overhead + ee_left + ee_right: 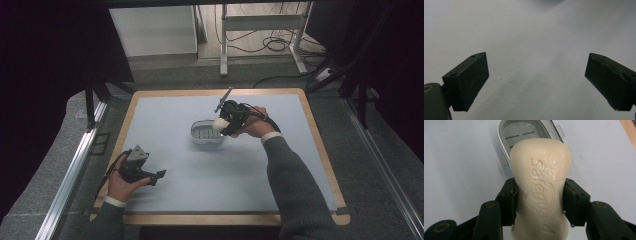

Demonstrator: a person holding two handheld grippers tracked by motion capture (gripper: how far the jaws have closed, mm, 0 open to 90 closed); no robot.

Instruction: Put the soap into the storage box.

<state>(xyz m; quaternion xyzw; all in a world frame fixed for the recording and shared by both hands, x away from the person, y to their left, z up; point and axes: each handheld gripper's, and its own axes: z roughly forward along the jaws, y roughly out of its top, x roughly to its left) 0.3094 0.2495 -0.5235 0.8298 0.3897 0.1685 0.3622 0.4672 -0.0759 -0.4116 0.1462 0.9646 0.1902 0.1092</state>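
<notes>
— Cream-coloured soap bar (540, 195) is sitting between the black jaws of the right hand-held gripper (539, 202), isn't it?

— Yes. Both pads are pressing against its narrowed waist, one on each side, so that hand-held gripper is clamping the bar. The embossed lettering is facing the camera riding on it.

— Where is the bar lying relative to the soap dish (506, 152)?

— It is hanging just above the dish, with its far end overlapping the near rim in the right gripper view. From the high view, the bar (219, 123) is showing at the right edge of the dish (200, 139), and the right hand (254, 127) is coming in from the dish's right side.

— Is the bar touching the dish?

— I cannot tell from these angles.

— And the left hand-held gripper (156, 175)?

— It is resting well apart from the dish, towards the near left of the desk (225, 175), with the left hand (122, 185) wrapping around it. Its jaws are standing wide apart, and the left gripper view is showing bare pale desk surface (534, 50) between them.
</notes>
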